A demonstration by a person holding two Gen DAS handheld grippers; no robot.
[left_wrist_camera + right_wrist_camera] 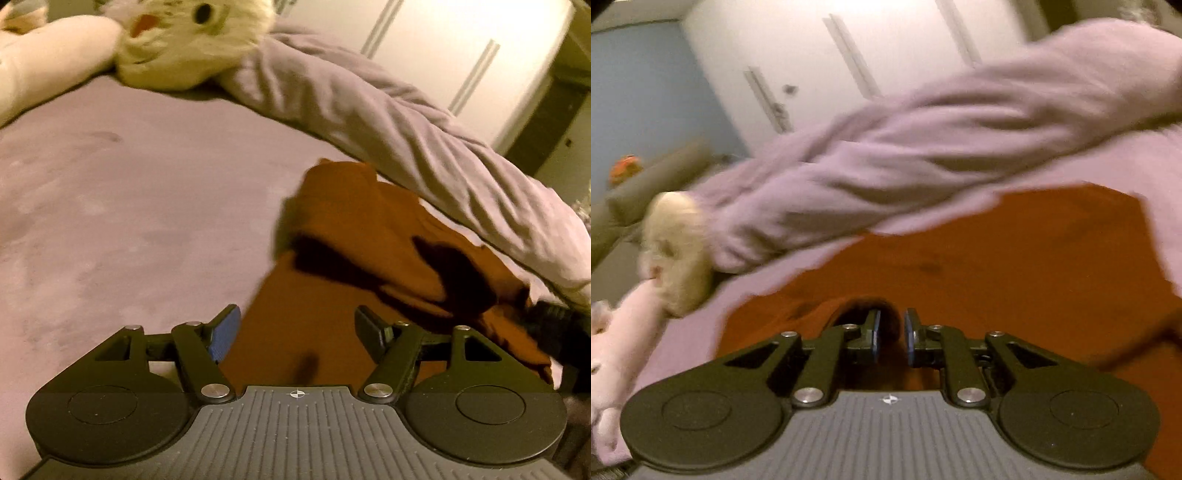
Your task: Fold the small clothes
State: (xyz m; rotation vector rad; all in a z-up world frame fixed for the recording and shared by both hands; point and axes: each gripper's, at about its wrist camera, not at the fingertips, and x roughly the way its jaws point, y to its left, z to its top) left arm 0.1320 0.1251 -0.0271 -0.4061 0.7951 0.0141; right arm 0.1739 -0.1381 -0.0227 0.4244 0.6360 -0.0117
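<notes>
A small orange garment [354,258] lies rumpled on the lilac bed sheet [122,206]. My left gripper [297,332] is open wide just above its near edge, with nothing between the fingers. In the right wrist view the same orange garment [1015,266] spreads under my right gripper [891,336]. Its jaws stand nearly together with a narrow gap, and a dark fold of the cloth sits between the pads. The right gripper's body [561,332] shows dark at the garment's right edge in the left wrist view.
A bunched lilac duvet [406,129] runs along the far side of the bed, also in the right wrist view [923,147]. A cream plush toy [188,40] and a pink plush toy [44,59] lie at the head. White wardrobe doors [849,55] stand behind.
</notes>
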